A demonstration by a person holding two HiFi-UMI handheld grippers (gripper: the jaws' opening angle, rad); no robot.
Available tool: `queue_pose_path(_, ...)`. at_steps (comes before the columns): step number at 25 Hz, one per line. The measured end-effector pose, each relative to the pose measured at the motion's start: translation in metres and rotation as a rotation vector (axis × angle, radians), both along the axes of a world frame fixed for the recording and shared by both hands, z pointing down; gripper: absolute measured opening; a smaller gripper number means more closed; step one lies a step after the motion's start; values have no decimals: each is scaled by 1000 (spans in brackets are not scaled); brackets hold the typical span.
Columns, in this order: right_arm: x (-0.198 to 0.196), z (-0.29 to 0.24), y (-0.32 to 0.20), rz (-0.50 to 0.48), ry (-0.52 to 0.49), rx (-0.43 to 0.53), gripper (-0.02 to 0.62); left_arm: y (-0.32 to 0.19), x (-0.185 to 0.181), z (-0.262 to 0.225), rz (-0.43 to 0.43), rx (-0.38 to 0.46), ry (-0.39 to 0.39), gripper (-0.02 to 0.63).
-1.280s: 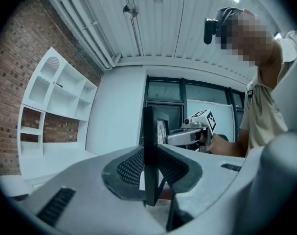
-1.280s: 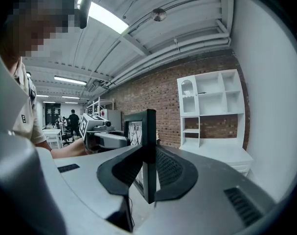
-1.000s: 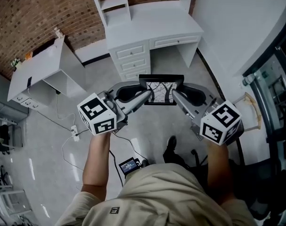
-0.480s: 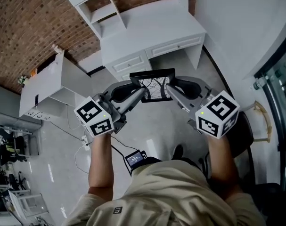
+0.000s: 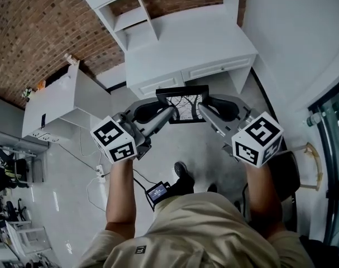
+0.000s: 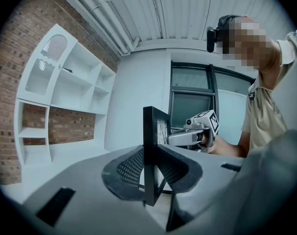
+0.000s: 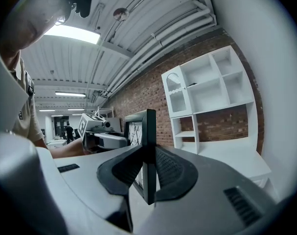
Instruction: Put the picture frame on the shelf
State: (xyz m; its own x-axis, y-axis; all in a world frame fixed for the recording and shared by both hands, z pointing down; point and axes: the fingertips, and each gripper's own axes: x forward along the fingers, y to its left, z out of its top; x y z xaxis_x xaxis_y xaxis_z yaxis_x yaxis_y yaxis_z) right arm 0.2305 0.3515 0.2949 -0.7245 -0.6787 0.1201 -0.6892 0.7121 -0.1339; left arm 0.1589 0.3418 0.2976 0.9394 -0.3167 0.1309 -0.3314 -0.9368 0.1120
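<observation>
Two grippers, one load. The left gripper [image 5: 168, 113] was clamped on the left edge of the picture frame [image 5: 184, 105] and the right gripper [image 5: 201, 110] on its right edge. Each pair of jaws was closed down to the thickness of the black moulding.

The frame hung between the two sets of jaws, roughly upright with the picture side toward the person. It touched no surface and was well above the floor [image 5: 63, 188].

The white shelf [image 5: 132, 19] stood ahead of the grippers, more to the left gripper's side and well apart from the frame. The white desk [image 5: 194, 37] lay straight ahead of both, lower than the shelf's compartments.

Progress call: pickup done, carry under way, placement not started.

Left to do, as judged:
- close the gap to the shelf
- lift the frame to an open compartment
- stand it on the board
- open both grippers and back them out

The main risk was one side letting go early and twisting the frame.
</observation>
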Motion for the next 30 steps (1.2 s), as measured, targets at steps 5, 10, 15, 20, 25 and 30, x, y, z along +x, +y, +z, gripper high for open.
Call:
queue_pose_path(5, -53, -16, -90, 12, 33, -15, 74, -91, -52, -16, -11, 5, 27, 86)
queue_pose_path(10, -107, -31, -164, 24, 71, -16, 75, -165, -105, -27, -14, 15, 57, 86)
queue_pose_path(15, -144, -27, -223, 28, 83, -41, 75, -223, -142, -24, -35, 13, 56, 86)
queue_pose_path(20, -156, -20, -282, 3, 72, -42, 77, -279, -155, -17, -72, 7, 52, 86)
queue_pose_path(25, -149, 4, -343, -34, 32, -53, 77, -337, -148, 4, -121, -9, 12, 86)
queue_pose_path(30, -138, 10, -425, -95, 6, -59, 77, -414, -139, 9, -198, -32, -15, 86)
